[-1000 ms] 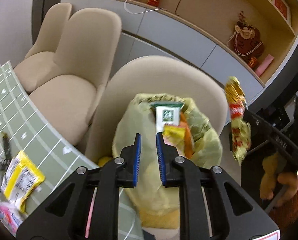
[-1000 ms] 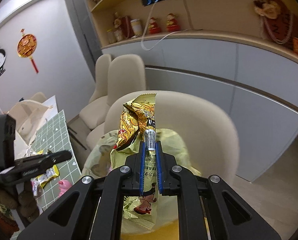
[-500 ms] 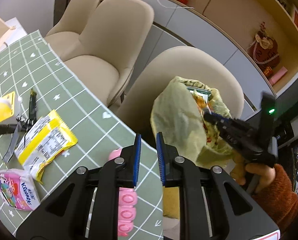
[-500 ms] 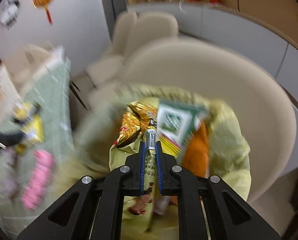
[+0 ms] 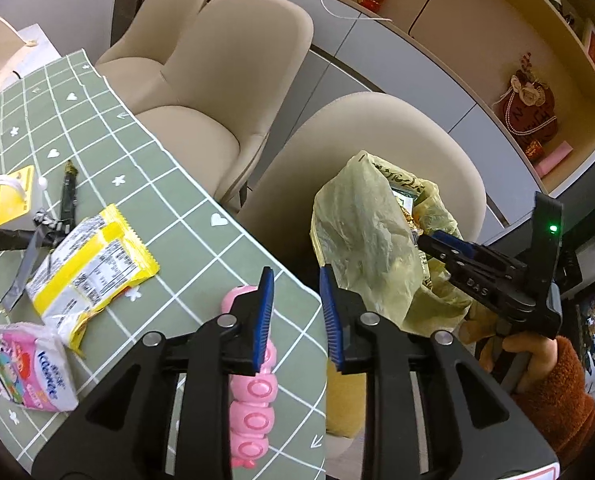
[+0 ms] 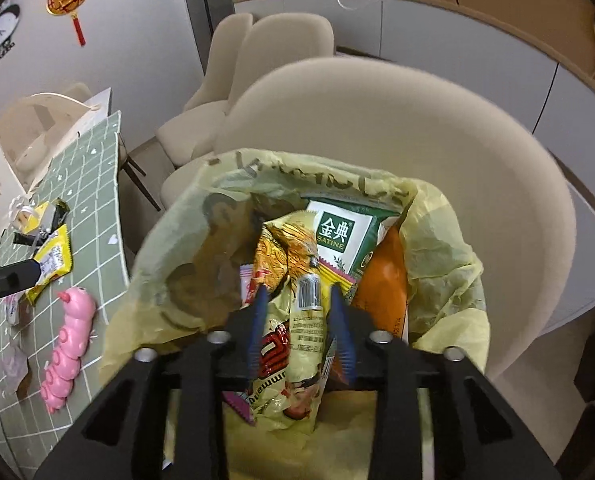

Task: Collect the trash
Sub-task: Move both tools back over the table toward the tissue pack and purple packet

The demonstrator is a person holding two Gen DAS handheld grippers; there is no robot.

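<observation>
1. Right wrist view: right gripper [image 6: 299, 312] sits low over the mouth of the yellow bag [image 6: 449, 264], which rests on a beige chair [image 6: 437, 128]
2. Its jaws have just been opening and now stand apart; the gold wrapper [image 6: 297, 280] lies between them, pads clear of it on both sides, its lower end already down among the other rubbish
3. Inside the bag: a green and white carton [image 6: 343, 236] behind the wrapper, an orange packet [image 6: 383, 292] to the right, a pink-edged packet [image 6: 249, 280] to the left
4. Left wrist view: left gripper [image 5: 295, 308] hangs over the edge of the green checked tablecloth [image 5: 201, 240], pointing down; jaws have just been opening, a gap shows between the blue pads [image 5: 265, 320], nothing in it
5. Pink caterpillar toy [image 5: 253, 392] lies on the cloth directly under the left finger
6. Still on the table, well left of the gripper: yellow and white snack packet [image 5: 89, 268], tissue pack [image 5: 29, 372] touching its lower end, dark wrapper [image 5: 67, 196], silver strip [image 5: 25, 268], small yellow card [image 5: 11, 196]
7. Same view, right side: the right gripper seen side-on, tips at the bag mouth, held by a hand [image 5: 517, 356] in an orange fleece sleeve [image 5: 561, 408]
</observation>
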